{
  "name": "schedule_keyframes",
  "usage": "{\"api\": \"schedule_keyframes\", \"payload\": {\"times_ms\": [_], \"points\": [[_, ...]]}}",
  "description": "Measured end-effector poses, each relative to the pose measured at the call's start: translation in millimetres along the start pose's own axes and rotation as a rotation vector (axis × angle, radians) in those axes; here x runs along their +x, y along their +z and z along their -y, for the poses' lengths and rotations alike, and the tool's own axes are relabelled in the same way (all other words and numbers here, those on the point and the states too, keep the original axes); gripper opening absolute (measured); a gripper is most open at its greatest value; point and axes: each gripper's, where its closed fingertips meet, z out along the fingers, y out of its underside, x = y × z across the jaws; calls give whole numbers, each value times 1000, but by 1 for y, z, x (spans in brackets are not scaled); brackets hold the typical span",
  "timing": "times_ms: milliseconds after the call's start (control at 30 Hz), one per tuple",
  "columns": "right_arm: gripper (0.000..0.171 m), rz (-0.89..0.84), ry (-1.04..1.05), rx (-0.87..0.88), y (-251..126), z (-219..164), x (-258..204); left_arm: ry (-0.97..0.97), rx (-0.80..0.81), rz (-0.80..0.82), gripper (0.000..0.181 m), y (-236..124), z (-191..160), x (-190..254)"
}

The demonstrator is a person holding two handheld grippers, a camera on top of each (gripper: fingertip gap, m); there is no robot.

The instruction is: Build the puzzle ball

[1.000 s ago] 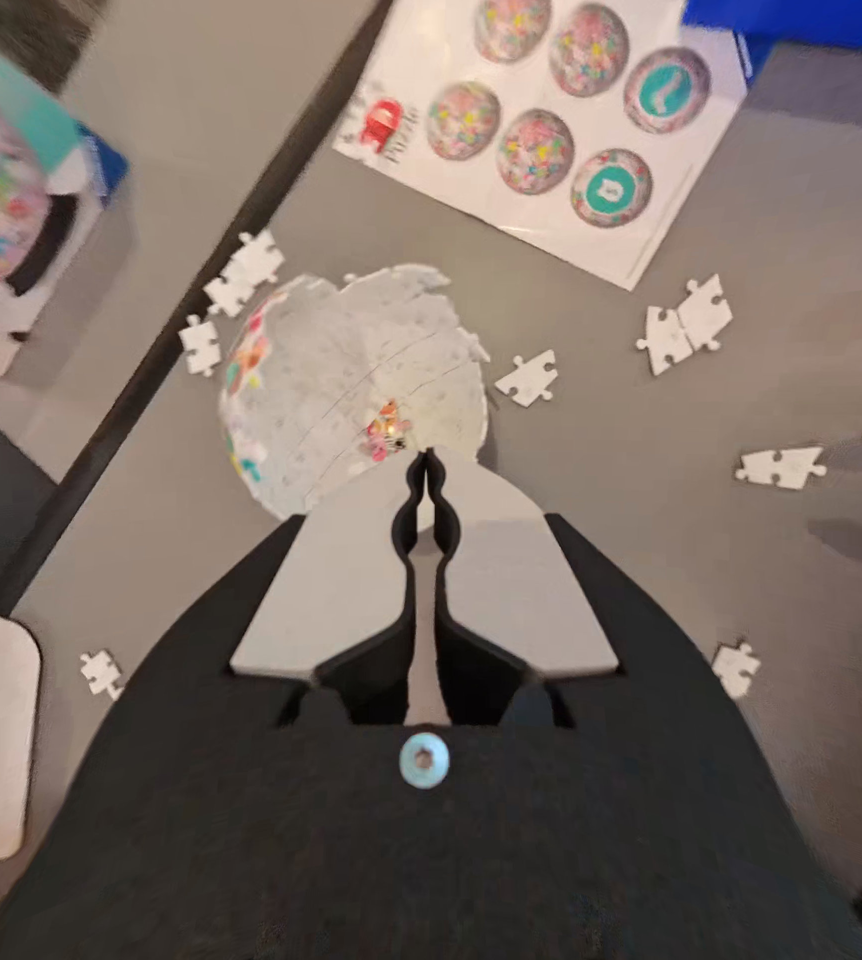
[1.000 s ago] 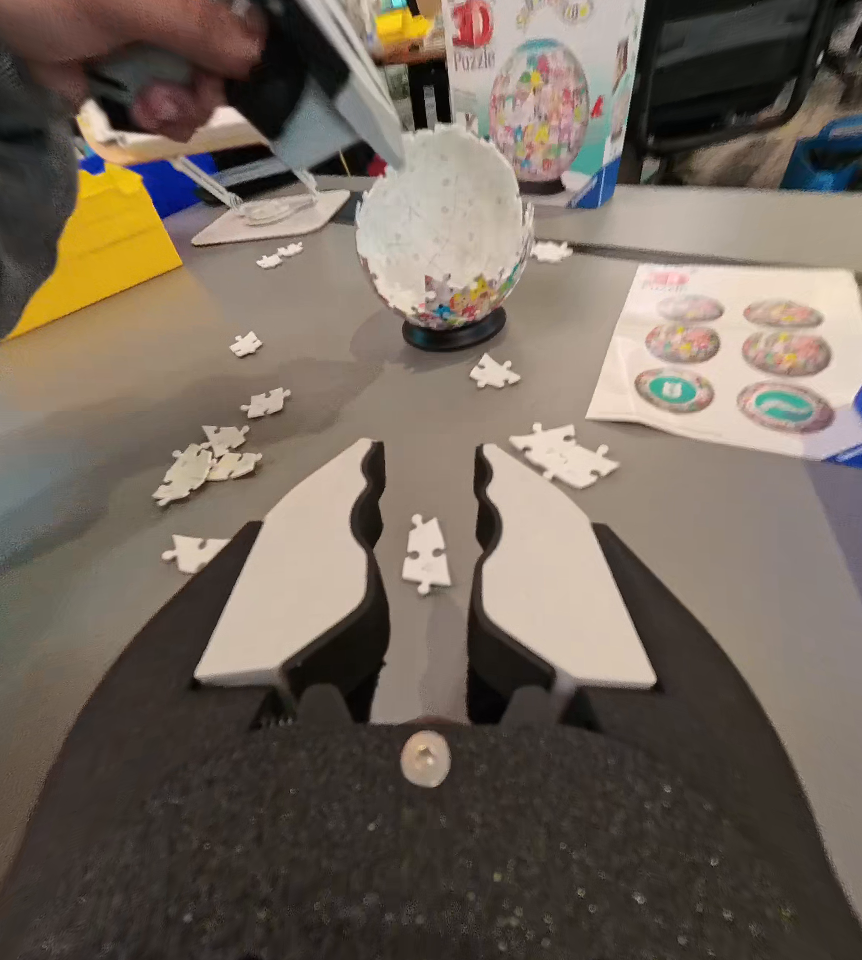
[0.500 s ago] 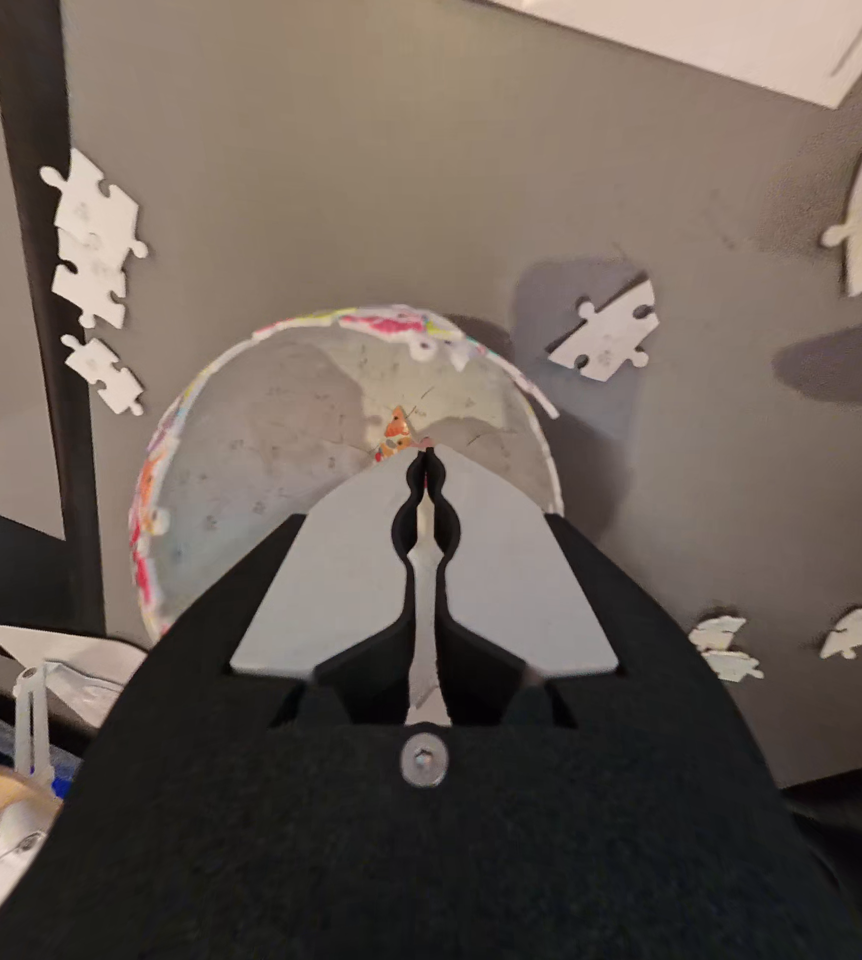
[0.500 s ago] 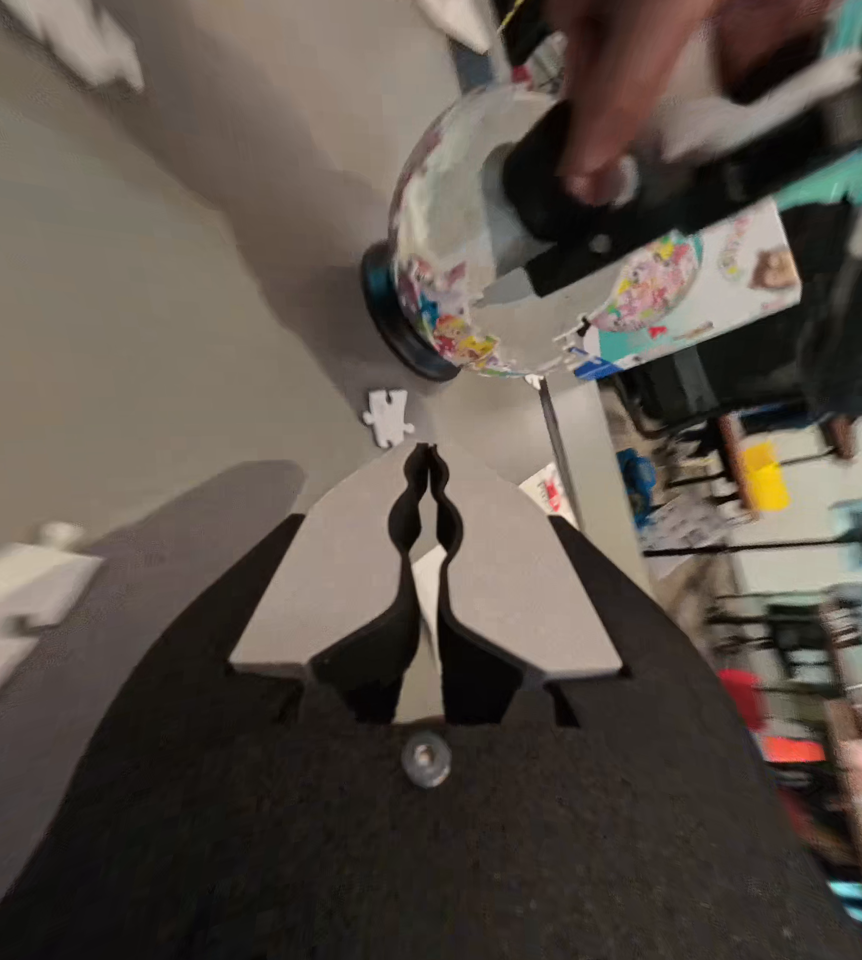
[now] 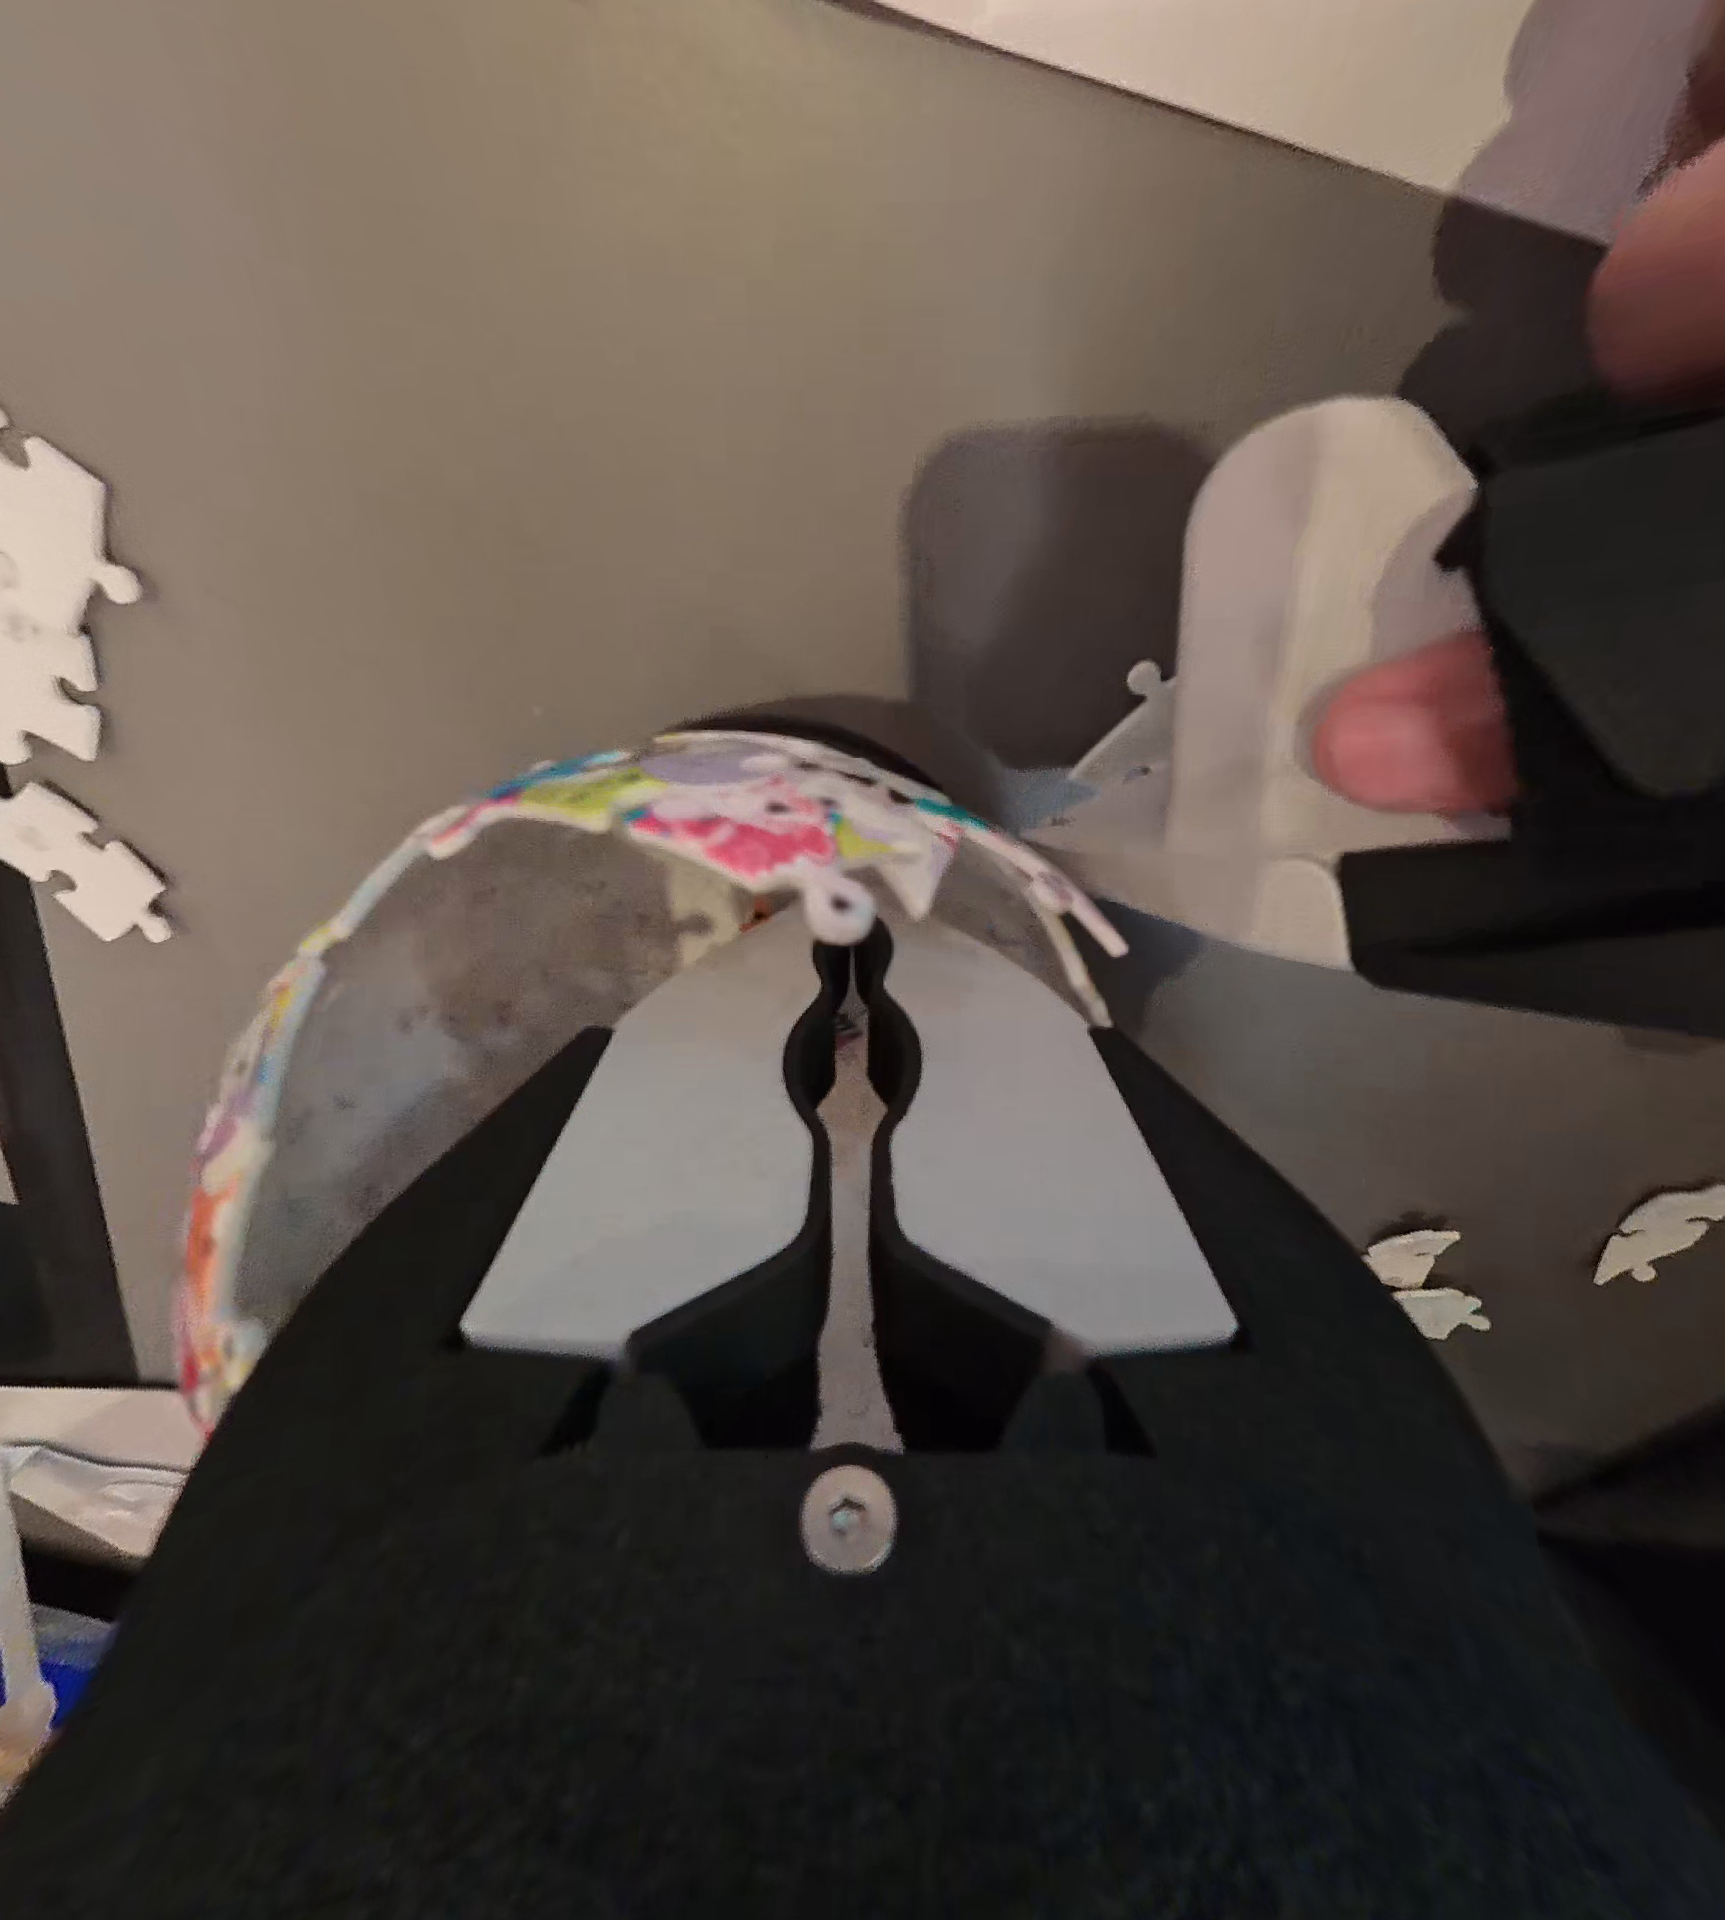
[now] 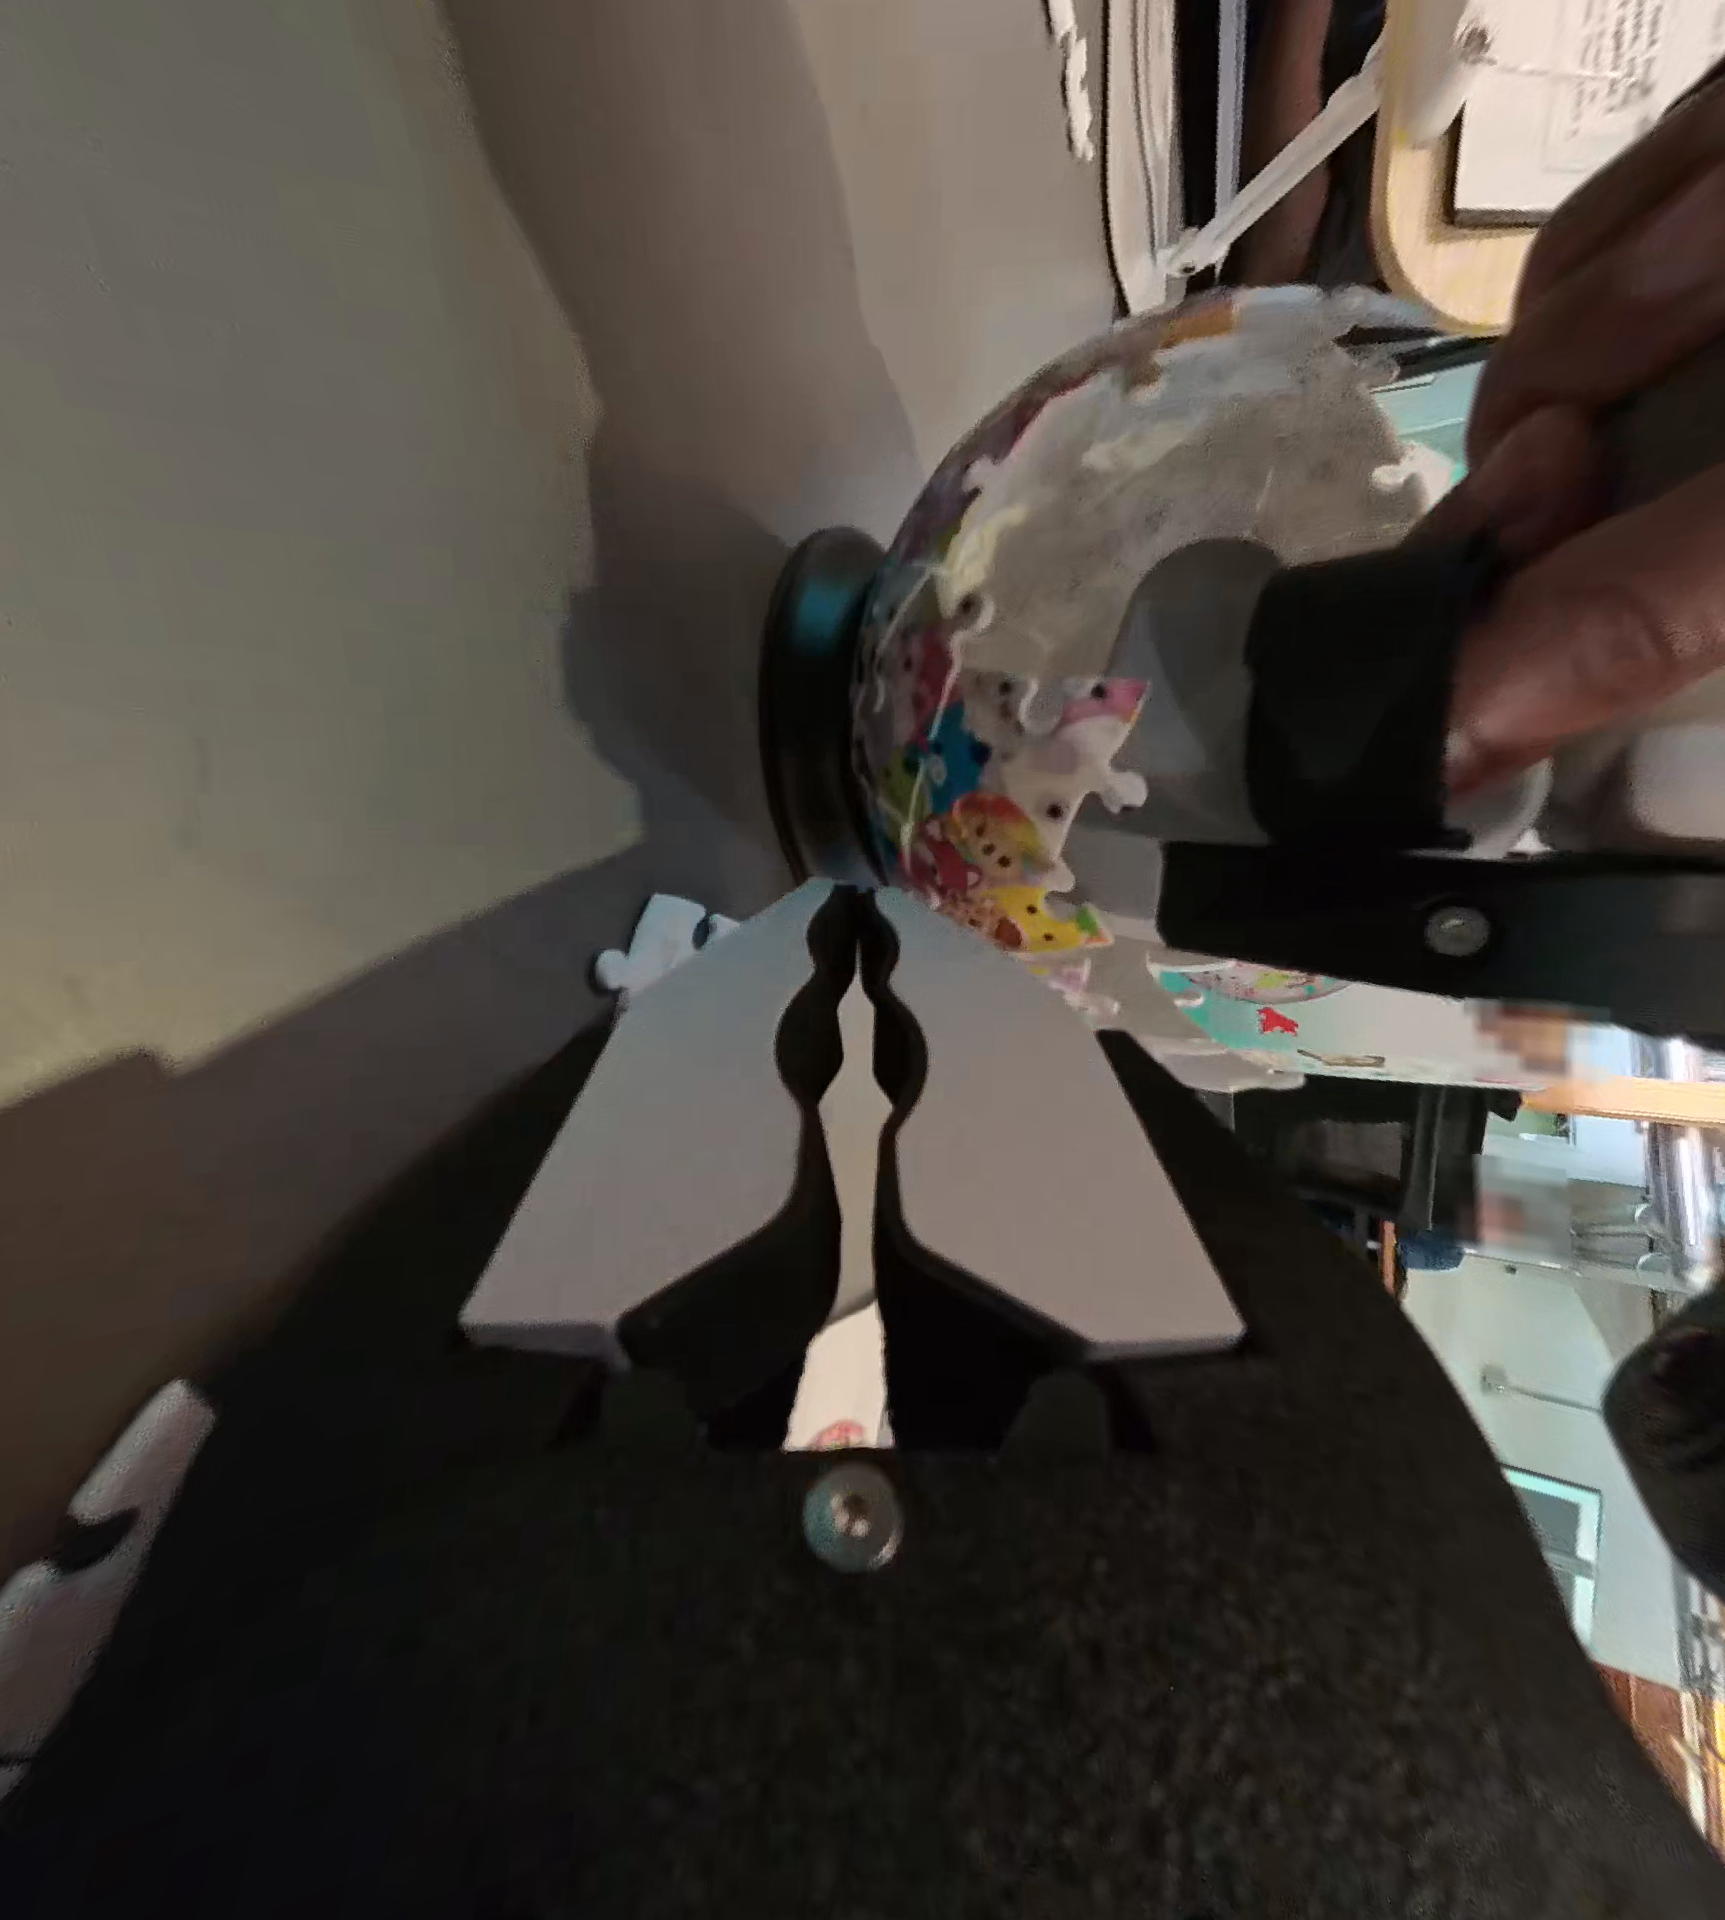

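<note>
1. The left hand-held gripper (image 5: 850, 951) has its jaws pressed together at the tips, reaching into the hollow of the partly built puzzle ball (image 5: 484, 997); a sliver of something coloured shows between the tips, but whether it is a held piece cannot be told.
2. The puzzle ball is an open shell, grey-white inside and printed with bright cartoon figures outside, sitting at centre left of the left wrist view.
3. In the right wrist view the ball (image 6: 1076, 582) rests on a dark round stand (image 6: 816, 707) on the grey surface (image 6: 214, 468), at centre right of the frame.
4. The right hand-held gripper (image 6: 853, 920) is closed, its tips just beside the stand's rim and the ball's lower edge; no piece is visible between them.
5. Loose white puzzle pieces (image 5: 6, 582) lie at the left edge of the left wrist view, and more (image 5: 1668, 1231) at lower right.
6. A person's hand (image 6: 1616, 436) grips the left tool at upper right.
</note>
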Motion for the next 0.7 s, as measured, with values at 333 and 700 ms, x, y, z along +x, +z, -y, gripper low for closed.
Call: {"api": "schedule_keyframes", "payload": {"times_ms": [333,700], "points": [[0,5,25,11,12,-2,-3,41,-41,-66,0,8,-7,8],[0,-5,1,4,11,-1,-2,26,-37,-55,0,11,-8,4]]}}
